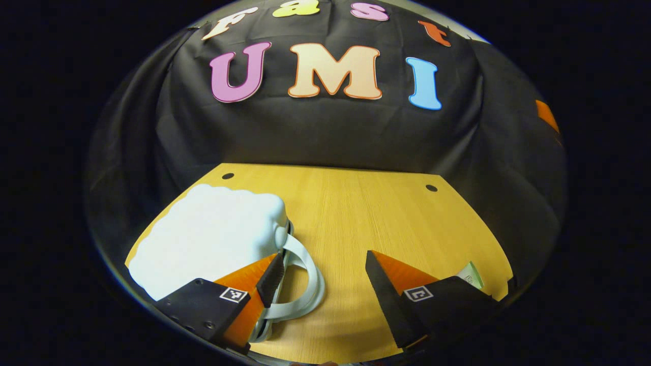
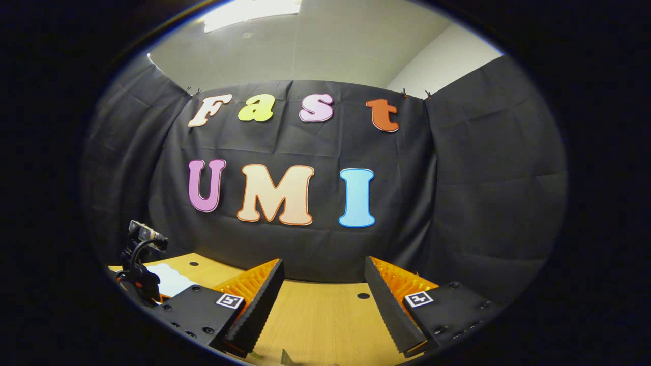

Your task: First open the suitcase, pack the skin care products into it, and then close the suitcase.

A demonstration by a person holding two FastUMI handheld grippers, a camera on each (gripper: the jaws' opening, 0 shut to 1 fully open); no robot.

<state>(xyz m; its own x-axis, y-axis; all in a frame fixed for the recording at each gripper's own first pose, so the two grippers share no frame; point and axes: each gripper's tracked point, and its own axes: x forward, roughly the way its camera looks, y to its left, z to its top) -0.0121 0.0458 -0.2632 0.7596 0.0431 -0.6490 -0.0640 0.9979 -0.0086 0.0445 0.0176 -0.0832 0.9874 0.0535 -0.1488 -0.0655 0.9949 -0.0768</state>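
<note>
Left gripper view. Suitcase (image 1: 211, 239): small, white, hard-shelled with a ribbed top; closed, lying flat on the left part of the wooden surface (image 1: 356, 218). Its white loop handle (image 1: 307, 284) sticks out toward the camera from the near right end. Contents hidden. Pale green-and-white item (image 1: 472, 275): a corner of it shows at the surface's right edge, behind the right finger; too little shows to name it. Left gripper (image 1: 325, 290): fingers spread wide, holding nothing; the left finger (image 1: 269, 279) sits over the suitcase's near corner beside the handle, contact uncertain; the right finger stands over bare wood.

Right gripper view. Right gripper (image 2: 323, 305): fingers spread wide, empty, raised above the surface (image 2: 315, 315). Suitcase (image 2: 170, 278): a white patch at far left. The other gripper (image 2: 140, 264): dark, cabled, just in front of it.
</note>
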